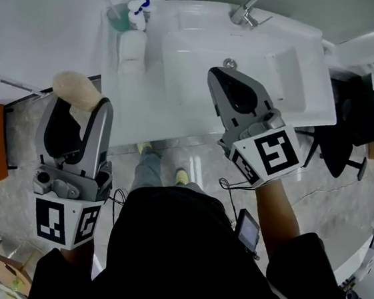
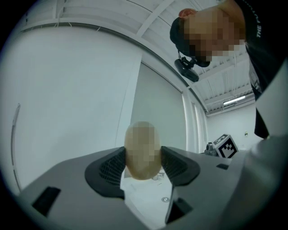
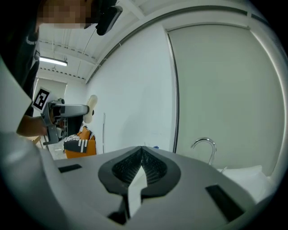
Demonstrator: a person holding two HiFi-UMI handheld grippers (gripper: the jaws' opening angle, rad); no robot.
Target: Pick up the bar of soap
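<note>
A white washbasin (image 1: 181,84) with a tap (image 1: 245,13) and a spray bottle (image 1: 137,11) fills the head view. The left gripper (image 1: 79,103), left of the basin, holds the bar of soap (image 1: 75,90). The right gripper (image 1: 216,78) hangs over the bowl.

Left gripper view: the jaws clamp the beige soap against a white wall.

Right gripper view: the jaws are pressed together, empty.
</note>
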